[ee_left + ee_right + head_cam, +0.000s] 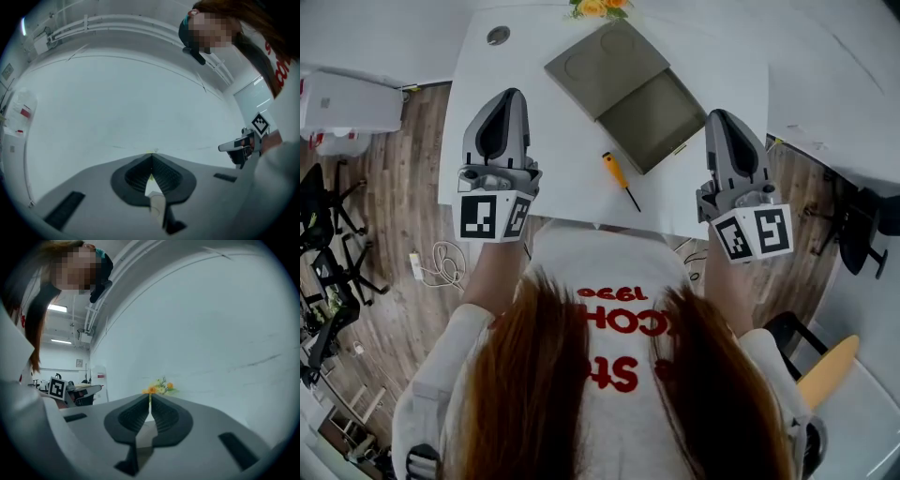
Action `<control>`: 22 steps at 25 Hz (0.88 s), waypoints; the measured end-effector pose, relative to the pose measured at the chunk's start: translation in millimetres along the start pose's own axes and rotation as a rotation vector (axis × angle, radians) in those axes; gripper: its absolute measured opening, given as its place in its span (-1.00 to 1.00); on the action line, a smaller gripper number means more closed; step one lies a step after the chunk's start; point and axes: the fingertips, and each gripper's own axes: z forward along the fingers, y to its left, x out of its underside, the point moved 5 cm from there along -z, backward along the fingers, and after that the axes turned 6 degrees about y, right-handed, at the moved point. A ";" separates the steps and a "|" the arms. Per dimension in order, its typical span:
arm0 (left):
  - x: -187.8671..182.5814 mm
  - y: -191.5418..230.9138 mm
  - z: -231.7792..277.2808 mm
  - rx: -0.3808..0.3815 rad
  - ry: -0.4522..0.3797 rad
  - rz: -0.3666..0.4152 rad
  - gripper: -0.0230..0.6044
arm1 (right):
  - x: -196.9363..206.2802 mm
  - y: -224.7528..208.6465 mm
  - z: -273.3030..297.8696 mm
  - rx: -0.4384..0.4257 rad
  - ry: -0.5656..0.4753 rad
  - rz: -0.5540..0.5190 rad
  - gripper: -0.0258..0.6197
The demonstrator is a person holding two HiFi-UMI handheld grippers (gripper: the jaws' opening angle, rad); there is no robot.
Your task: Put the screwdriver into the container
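A screwdriver (620, 180) with an orange handle and dark shaft lies on the white table (525, 66), near its front edge. Just beyond it lies the grey container (656, 120), open, with its lid (605, 67) laid out to the far left. My left gripper (502, 101) hovers over the table's left part, shut and empty, well left of the screwdriver. Over the table's right edge is my right gripper (724, 120), also shut with nothing in it, right of the container. In both gripper views the jaws meet at the tips, left gripper (151, 157) and right gripper (150, 398).
A small bunch of orange flowers (600, 7) stands at the table's far edge and shows as flowers (158, 387) past the right jaws. A round grommet (498, 36) sits at the table's far left. Office chairs (323, 244) and a cable (441, 262) are on the wooden floor to the left.
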 end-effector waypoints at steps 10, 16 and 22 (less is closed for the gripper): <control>41.9 8.4 20.0 0.087 0.111 -0.014 -0.91 | 109.7 45.6 44.6 -0.077 0.410 0.089 -0.62; 60.4 11.2 19.2 0.113 0.169 -0.016 -0.91 | 173.4 77.3 55.8 -0.080 0.619 0.074 -0.42; 71.2 17.8 13.0 0.139 0.211 -0.038 -0.91 | 216.8 103.8 61.6 -0.093 0.779 0.039 -0.32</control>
